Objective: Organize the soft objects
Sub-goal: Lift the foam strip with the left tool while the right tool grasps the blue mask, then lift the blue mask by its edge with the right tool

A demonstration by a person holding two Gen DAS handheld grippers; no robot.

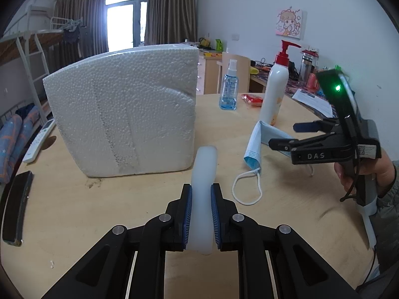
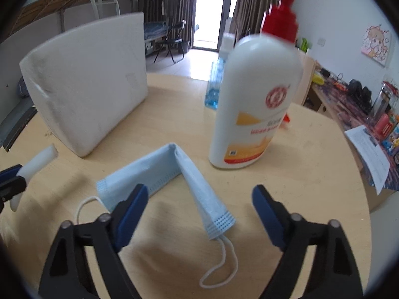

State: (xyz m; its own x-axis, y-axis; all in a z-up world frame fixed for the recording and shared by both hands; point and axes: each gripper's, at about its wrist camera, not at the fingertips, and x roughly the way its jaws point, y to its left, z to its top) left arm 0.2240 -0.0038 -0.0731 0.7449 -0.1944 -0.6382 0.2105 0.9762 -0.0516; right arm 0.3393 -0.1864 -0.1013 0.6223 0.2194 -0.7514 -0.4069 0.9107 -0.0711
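Clamped between the blue pads of the left gripper (image 1: 201, 214) is a translucent white soft strip (image 1: 203, 189), its free end reaching toward a large white polystyrene foam block (image 1: 124, 109) that stands upright on the round pale wooden bench (image 1: 99, 211). Right of the strip, a folded light-blue disposable face mask (image 2: 174, 174) lies on the bench in an inverted V, its white ear loops trailing. Above the mask hangs the right gripper (image 2: 199, 206), jaws spread wide with nothing gripped, one arm of the mask between the fingers. Behind the mask stand a white pump bottle with a red dispenser (image 2: 254, 99) and a small blue spray bottle (image 1: 229, 89).
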